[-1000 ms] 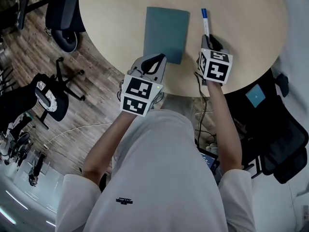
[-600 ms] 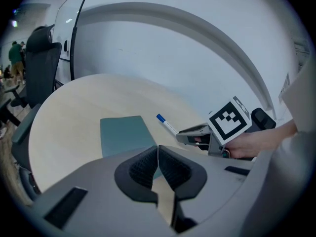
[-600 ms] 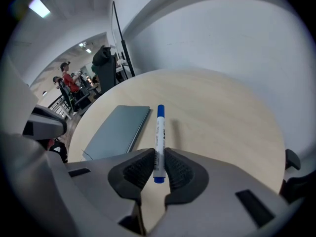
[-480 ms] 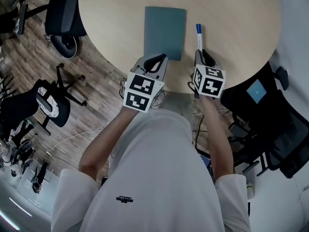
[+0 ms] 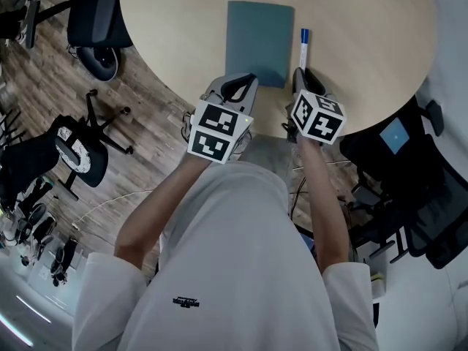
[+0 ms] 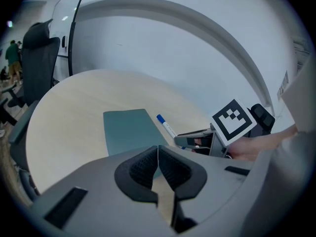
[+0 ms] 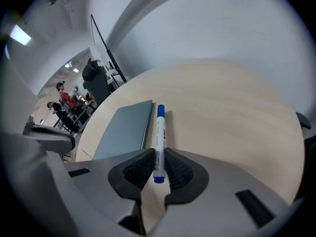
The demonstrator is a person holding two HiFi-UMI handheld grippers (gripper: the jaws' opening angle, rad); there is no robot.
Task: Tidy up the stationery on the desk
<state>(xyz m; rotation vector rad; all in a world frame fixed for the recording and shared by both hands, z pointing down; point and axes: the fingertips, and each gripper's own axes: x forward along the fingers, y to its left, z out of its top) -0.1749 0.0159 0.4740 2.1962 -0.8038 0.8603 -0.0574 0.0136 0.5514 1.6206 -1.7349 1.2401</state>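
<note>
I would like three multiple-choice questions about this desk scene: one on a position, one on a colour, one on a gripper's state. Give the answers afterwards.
1. Where is the marker relative to the notebook?
A. on top of it
B. beside it, on its right
C. on the floor

2. What colour is the marker's cap?
A. red
B. blue
C. green

3. How is the left gripper?
A. shut on the notebook
B. wide open
C. shut, holding nothing

Answers: 1 B, the head view shows it along the notebook's right edge; 2 B, the cap looks blue in the right gripper view; 3 C, its jaws meet with nothing between.
</note>
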